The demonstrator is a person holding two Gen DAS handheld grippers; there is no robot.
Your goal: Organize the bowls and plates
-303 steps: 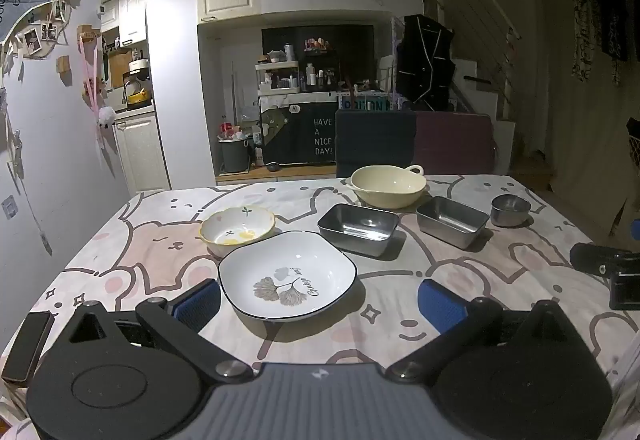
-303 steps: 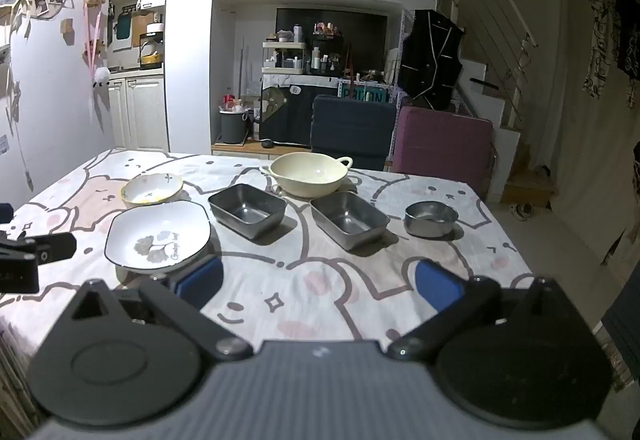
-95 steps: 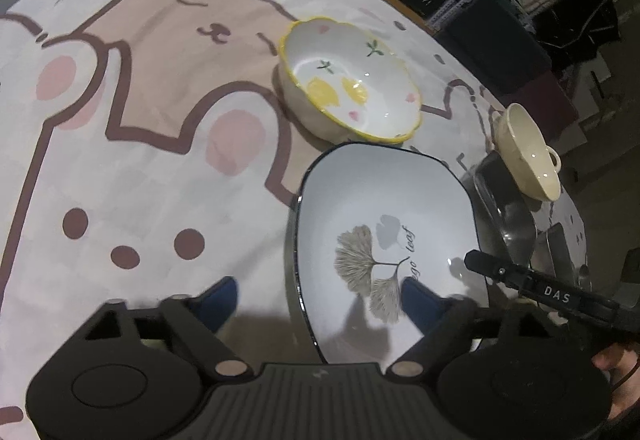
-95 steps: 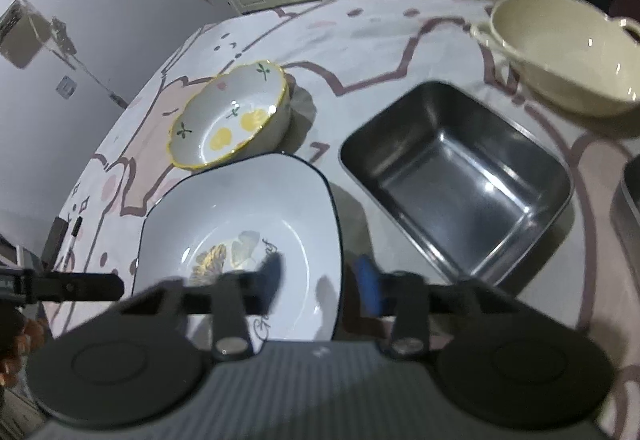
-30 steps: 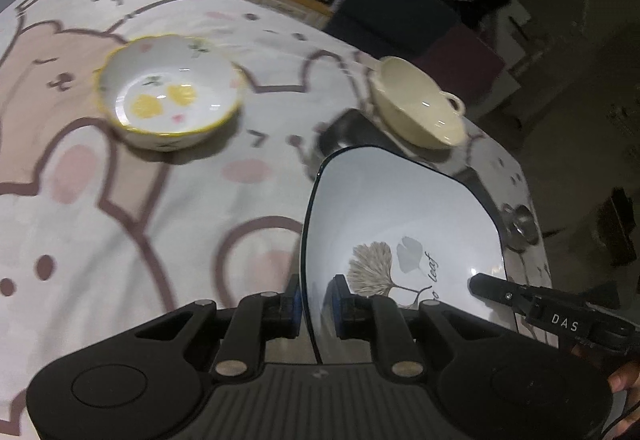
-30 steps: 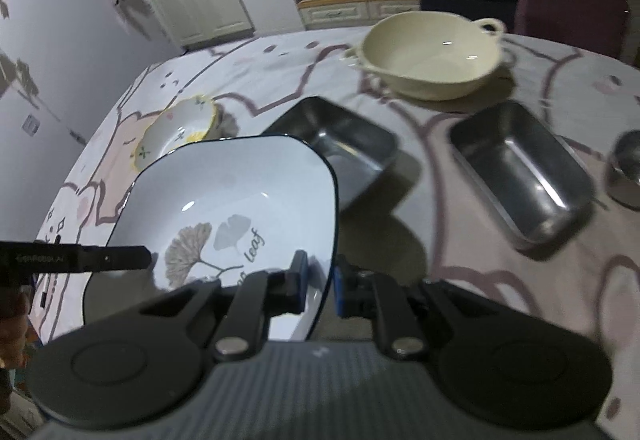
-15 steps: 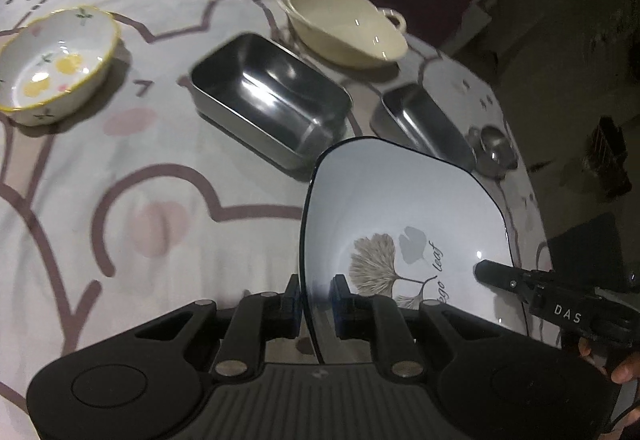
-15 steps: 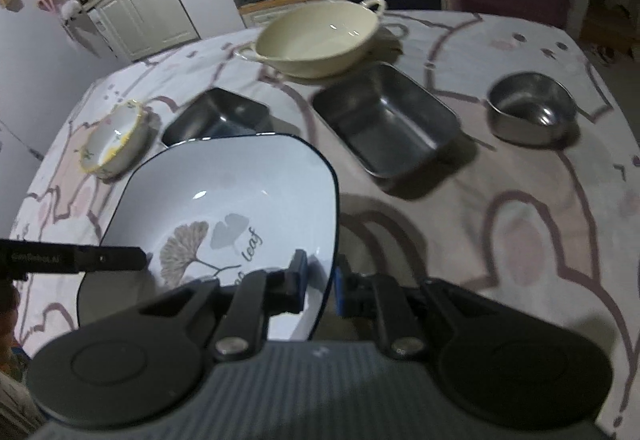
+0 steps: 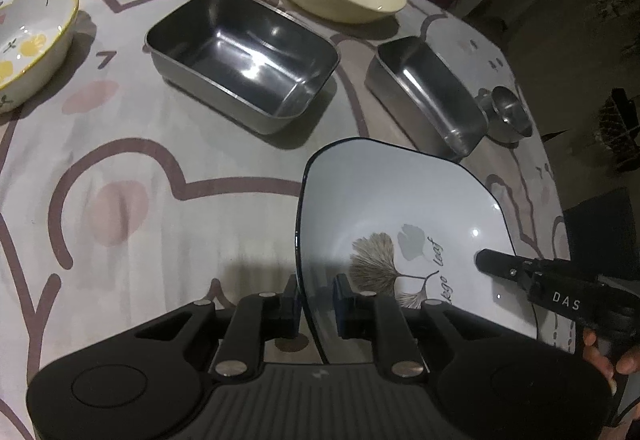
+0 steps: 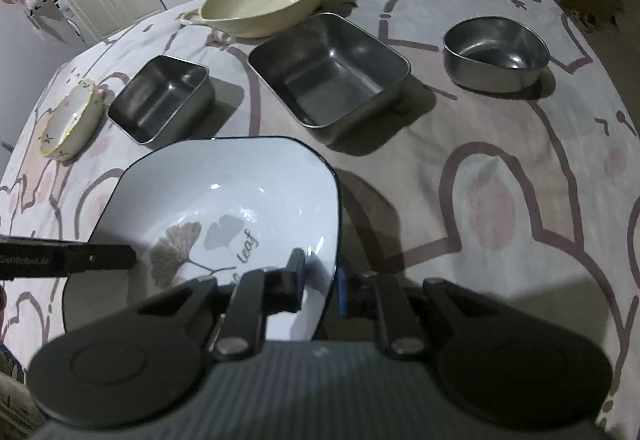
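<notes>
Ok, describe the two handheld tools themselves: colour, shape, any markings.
Both are matte black. The left tool has two round discs flanking a ribbed grey centre panel, silver pivot screws, and thin linked arms ending in dark blue pads. The right tool matches; its blue pad shows clearly. Seen from the left wrist, its body reads "DAS" in white.
</notes>
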